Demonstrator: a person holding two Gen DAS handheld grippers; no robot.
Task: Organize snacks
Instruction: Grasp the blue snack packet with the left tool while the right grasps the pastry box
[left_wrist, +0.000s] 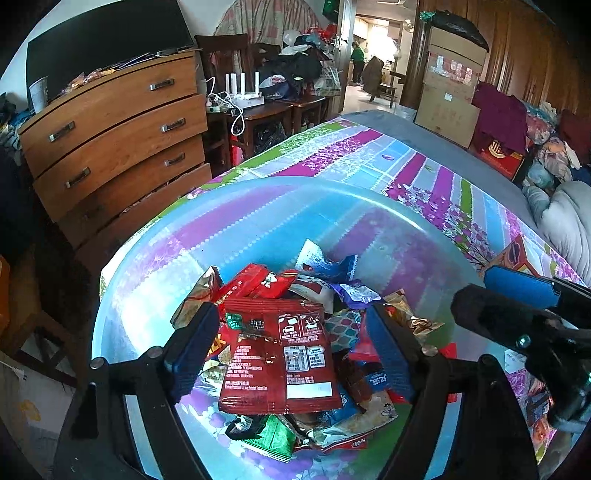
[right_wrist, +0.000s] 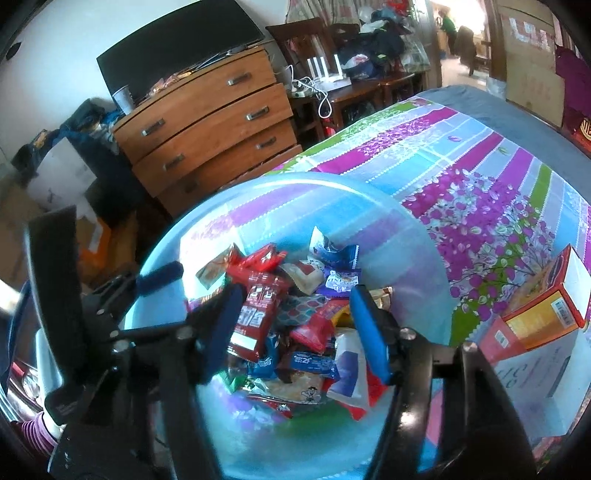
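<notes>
A translucent plastic tub stands on the flowered tablecloth and holds a heap of snack packets. A large red packet lies on top of the heap. My left gripper hangs open over the tub, its blue pads either side of that red packet, not closed on it. My right gripper hangs open over the same heap, holding nothing. Blue packets lie at the far side of the heap. The right gripper also shows in the left wrist view.
An orange and red carton lies on the tablecloth right of the tub. A wooden chest of drawers stands beyond the table's left edge. Chairs and clutter stand behind it.
</notes>
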